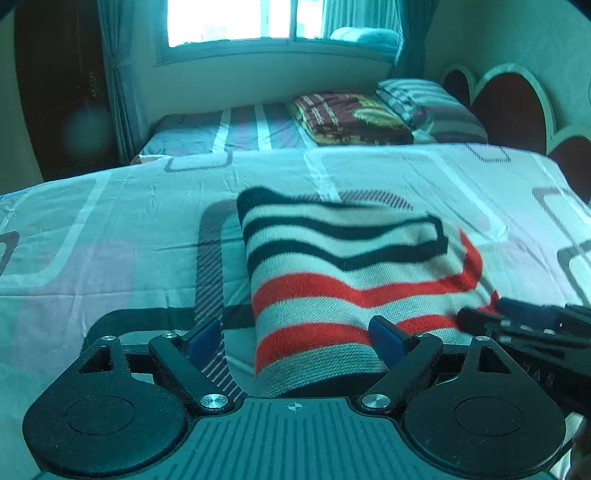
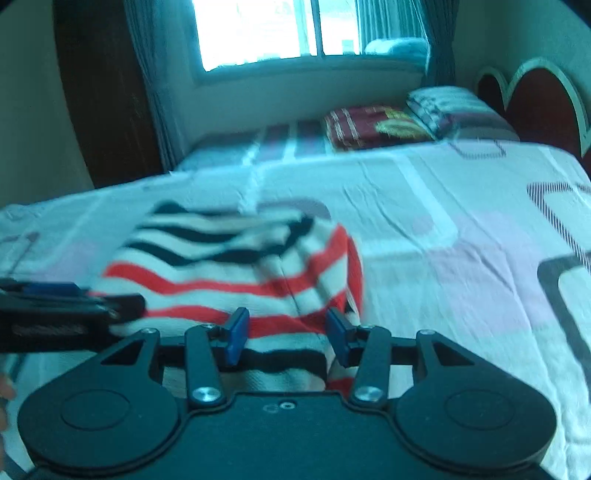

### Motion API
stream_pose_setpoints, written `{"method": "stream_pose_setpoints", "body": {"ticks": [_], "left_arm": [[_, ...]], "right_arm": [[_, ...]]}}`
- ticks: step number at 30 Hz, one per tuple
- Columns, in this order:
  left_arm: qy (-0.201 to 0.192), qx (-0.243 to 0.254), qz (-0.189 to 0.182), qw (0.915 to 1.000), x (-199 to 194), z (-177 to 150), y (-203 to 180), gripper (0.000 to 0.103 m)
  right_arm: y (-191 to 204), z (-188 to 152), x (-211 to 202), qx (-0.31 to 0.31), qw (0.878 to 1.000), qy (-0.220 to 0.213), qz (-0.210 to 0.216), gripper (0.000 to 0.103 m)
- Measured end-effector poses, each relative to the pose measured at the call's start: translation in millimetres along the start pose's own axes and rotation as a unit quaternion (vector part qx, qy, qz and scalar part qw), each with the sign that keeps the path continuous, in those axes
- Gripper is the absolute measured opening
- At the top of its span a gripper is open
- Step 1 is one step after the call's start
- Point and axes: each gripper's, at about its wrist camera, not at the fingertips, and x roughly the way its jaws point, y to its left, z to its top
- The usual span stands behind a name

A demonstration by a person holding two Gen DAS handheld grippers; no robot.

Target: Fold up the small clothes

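A small striped knit garment (image 1: pixel 343 280), white with black and red stripes, lies folded on the bed sheet (image 1: pixel 110 229). My left gripper (image 1: pixel 295 339) is open at its near left edge, blue pads apart, holding nothing. The right gripper reaches in from the right in the left wrist view (image 1: pixel 480 317). In the right wrist view the garment (image 2: pixel 236 266) lies ahead, and my right gripper (image 2: pixel 288 336) is open over its near right corner. The left gripper shows at the left edge of that view (image 2: pixel 74 306).
The bed sheet is pale with rounded-rectangle patterns. A folded dark red blanket (image 1: pixel 347 118) and a striped pillow (image 1: pixel 424 99) lie at the far end. A heart-shaped headboard (image 1: pixel 513 99) stands at the right. A window (image 1: pixel 236 18) and curtains lie beyond.
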Motion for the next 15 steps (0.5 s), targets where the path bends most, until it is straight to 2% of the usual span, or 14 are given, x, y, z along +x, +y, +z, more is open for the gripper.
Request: {"method": "stream_pose_setpoints", "body": {"ticks": [3,4,6,8,10,15], "left_arm": [[0.0,0.003,-0.001,1.0,7,-1,-1,0.087],[0.002,0.0,-0.004,1.0,11,-1,1,0.087],[0.007,-0.011,-0.001,0.9999,16,-2,2,0.093],[0.011,-0.012,0.001,0.9999,16,-1,2,0.094],[0.004,-0.005,0.007,1.0,9,0,0,0.094],[-0.018,-0.004,0.011,0.9998,-27,-3,1,0.094]], "right_arm": [[-1,3,4,0.002,1.0,0.006,-0.005,0.047],[-1,1,6,-0.004,1.0,0.007,-0.008,0.05],[-8,-2,10,0.022,1.0,0.013,0.002,0.053],[-11,-1,9,0.032,0.999,0.018,0.007,0.053],[-8,1,3,0.019,1.0,0.017,0.007,0.053],[-7,4,-33,0.016,0.999,-0.023,0.03,0.052]]}}
